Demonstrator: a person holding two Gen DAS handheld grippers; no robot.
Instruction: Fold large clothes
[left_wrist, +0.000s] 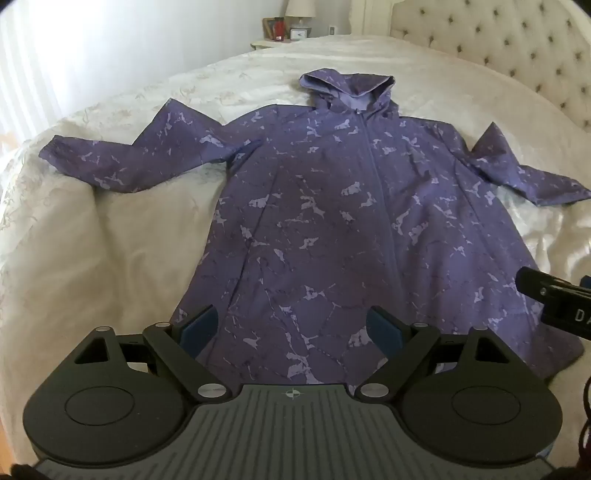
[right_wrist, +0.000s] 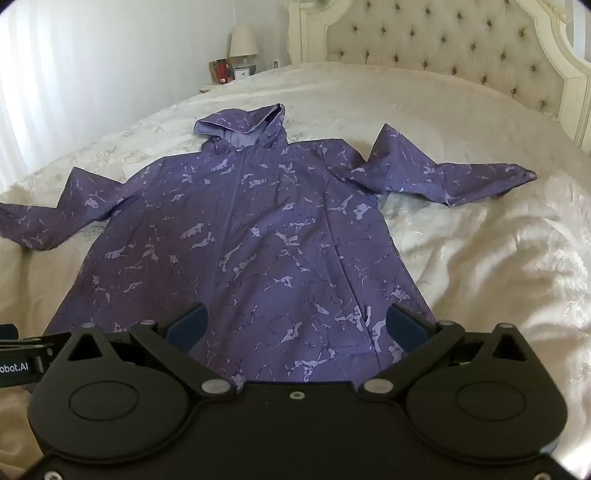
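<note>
— Purple marble-print hooded zip jacket (left_wrist: 332, 221) lies flat, face up, on the cream quilted bed (left_wrist: 110, 240), hood toward the tufted headboard (right_wrist: 461, 55), hem nearest.

— And the grippers?

— Left gripper (left_wrist: 291, 328) and right gripper (right_wrist: 295, 325) hover over the hem, jaws wide apart, empty.

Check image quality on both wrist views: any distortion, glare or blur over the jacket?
Left wrist view: strong fisheye bowing of the bed, dark corner vignetting, curtain washed out by daylight, jacket evenly lit and fairly sharp. Right wrist view: same bowing, sheen on the bedspread, jacket readable, slightly soft.
</note>
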